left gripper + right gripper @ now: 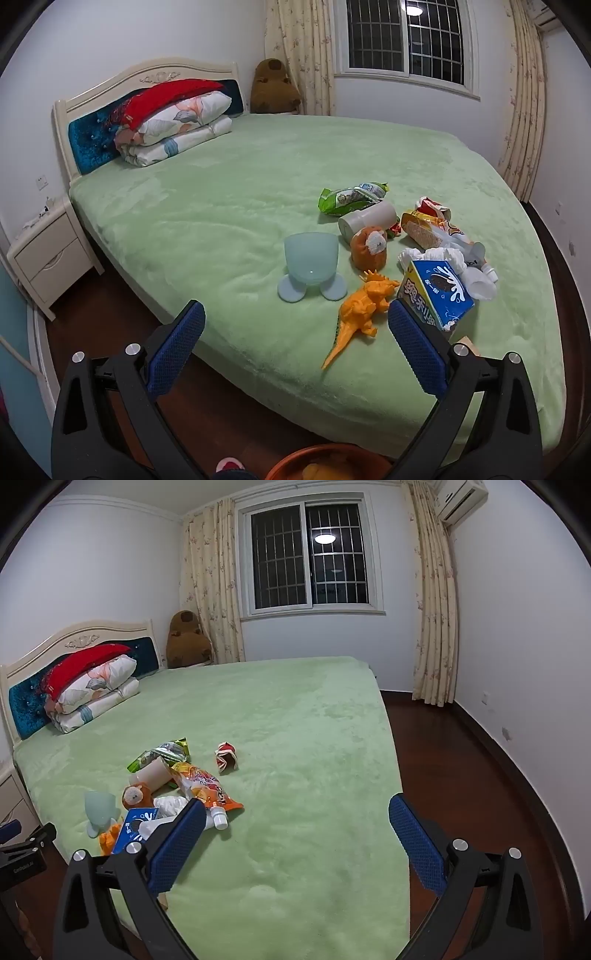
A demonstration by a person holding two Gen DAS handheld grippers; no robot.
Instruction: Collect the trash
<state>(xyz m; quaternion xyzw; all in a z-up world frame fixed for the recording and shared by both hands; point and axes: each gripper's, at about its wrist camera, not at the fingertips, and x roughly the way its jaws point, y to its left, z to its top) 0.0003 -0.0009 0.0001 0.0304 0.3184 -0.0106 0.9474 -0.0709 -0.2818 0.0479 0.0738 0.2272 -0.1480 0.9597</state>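
Litter lies in a heap on the green bed (pixel 240 177): a green snack bag (pixel 351 197), a white cup on its side (pixel 367 221), an orange pouch (pixel 428 229), crumpled tissue (pixel 432 256), a blue carton (pixel 434 291) and a red wrapper (pixel 226 757) apart from the rest. An orange toy dinosaur (pixel 362 310), a brown plush (pixel 369 247) and a pale blue cup (pixel 311 264) lie among it. My left gripper (pixel 295 325) is open and empty above the bed's near edge. My right gripper (pixel 295 819) is open and empty, right of the heap.
An orange basin (pixel 328 463) sits on the floor below my left gripper. A nightstand (pixel 48 254) stands left of the bed. Folded bedding (pixel 173 122) and a brown plush (pixel 273 86) are by the headboard. Dark wood floor (pixel 461 768) runs along the bed's right side.
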